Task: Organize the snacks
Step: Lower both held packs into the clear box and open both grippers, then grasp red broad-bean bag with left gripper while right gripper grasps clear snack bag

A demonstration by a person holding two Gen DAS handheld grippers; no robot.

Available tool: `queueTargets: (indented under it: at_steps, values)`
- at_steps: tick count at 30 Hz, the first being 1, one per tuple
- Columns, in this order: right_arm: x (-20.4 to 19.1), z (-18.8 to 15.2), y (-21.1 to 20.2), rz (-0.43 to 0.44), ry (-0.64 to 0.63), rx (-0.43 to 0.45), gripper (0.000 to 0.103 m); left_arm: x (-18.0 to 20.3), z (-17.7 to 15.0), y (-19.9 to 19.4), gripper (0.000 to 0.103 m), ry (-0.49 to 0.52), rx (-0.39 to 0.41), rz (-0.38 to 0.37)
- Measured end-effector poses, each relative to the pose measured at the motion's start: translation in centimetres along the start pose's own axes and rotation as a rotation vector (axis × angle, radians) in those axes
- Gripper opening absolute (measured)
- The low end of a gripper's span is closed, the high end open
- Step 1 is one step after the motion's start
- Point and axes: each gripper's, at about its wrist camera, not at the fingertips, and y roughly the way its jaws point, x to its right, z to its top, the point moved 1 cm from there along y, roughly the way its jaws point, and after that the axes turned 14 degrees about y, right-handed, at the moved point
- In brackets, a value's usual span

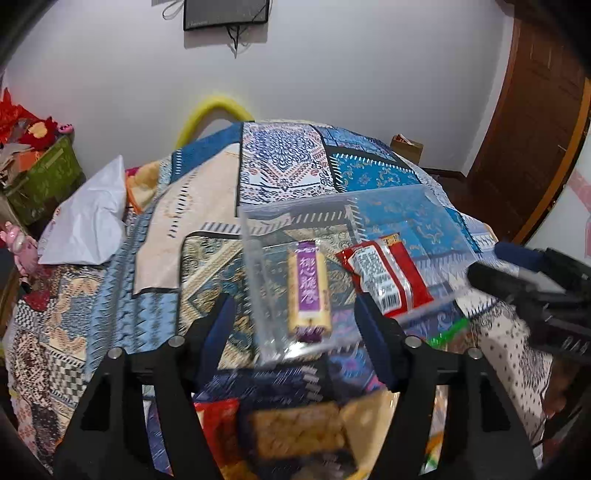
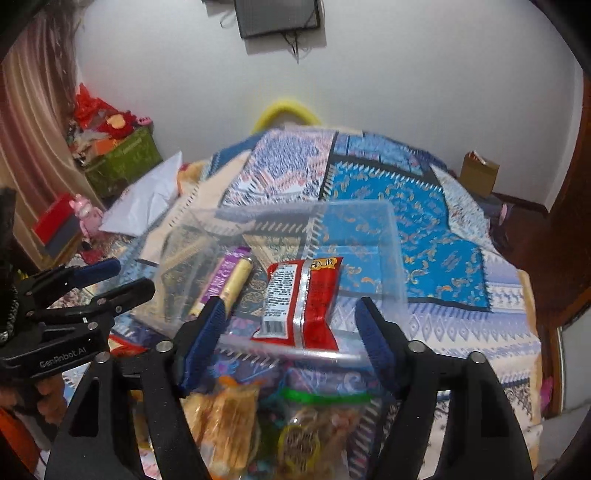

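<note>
With both our left gripper and right gripper spread and empty, the clear bin at twelve o'clock holds two snacks, and we risk knocking its light rim while reaching the loose packets at six.

Patchwork-covered bed; clear bin, snack packets, white bag atop

Plain white wall with a dark wall-mounted screen trailing cables, brown wooden door at right, striped pinkish curtain at left, patchwork blue patterned cloth covering the furniture.
</note>
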Motion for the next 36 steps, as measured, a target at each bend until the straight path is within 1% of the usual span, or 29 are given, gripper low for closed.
queueTargets:
  at_steps: [5, 9, 11, 14, 19, 22, 25, 31, 34, 36]
  values:
    - [-0.3, -1.4, -2.9, -0.005, 0.009, 0.053, 0.073, -1.1, -2.1, -3.0, 0.070, -0.009, 0.006, 0.006]
    - [-0.1, -2.9, -3.9, -0.018, 0.012, 0.067, 0.075, -2.3, -4.0, -4.9, 0.072, -0.024, 0.012, 0.024]
    - [0.2, -3.7, -4.3, -0.036, 0.016, 0.067, 0.075, -3.0, -5.1, -5.5, 0.073, -0.035, 0.006, 0.036]
    - [0.7, -4.8, -4.2, -0.036, 0.036, 0.040, 0.075, -4.2, -7.0, -5.8, 0.073, -0.063, -0.020, 0.044]
    - [2.0, -6.7, -3.4, -0.069, 0.063, -0.005, 0.075, -5.6, -10.3, -4.5, 0.073, -0.112, -0.091, 0.047]
    - [2.6, -7.6, -2.9, -0.079, 0.072, -0.034, 0.075, -5.8, -12.1, -3.2, 0.073, -0.132, -0.136, 0.030]
    - [3.1, -8.5, -1.8, -0.115, 0.057, -0.068, 0.075, -5.7, -13.5, -1.9, 0.073, -0.137, -0.174, -0.001]
    - [3.9, -9.8, 0.3, -0.155, 0.047, -0.119, 0.075, -5.4, -14.9, 0.7, 0.073, -0.136, -0.232, -0.028]
    - [4.5, -9.9, 1.6, -0.154, 0.063, -0.151, 0.075, -5.4, -15.1, 1.9, 0.073, -0.152, -0.242, -0.055]
    - [4.7, -9.8, 2.1, -0.147, 0.073, -0.156, 0.075, -5.4, -15.2, 2.5, 0.073, -0.158, -0.246, -0.062]
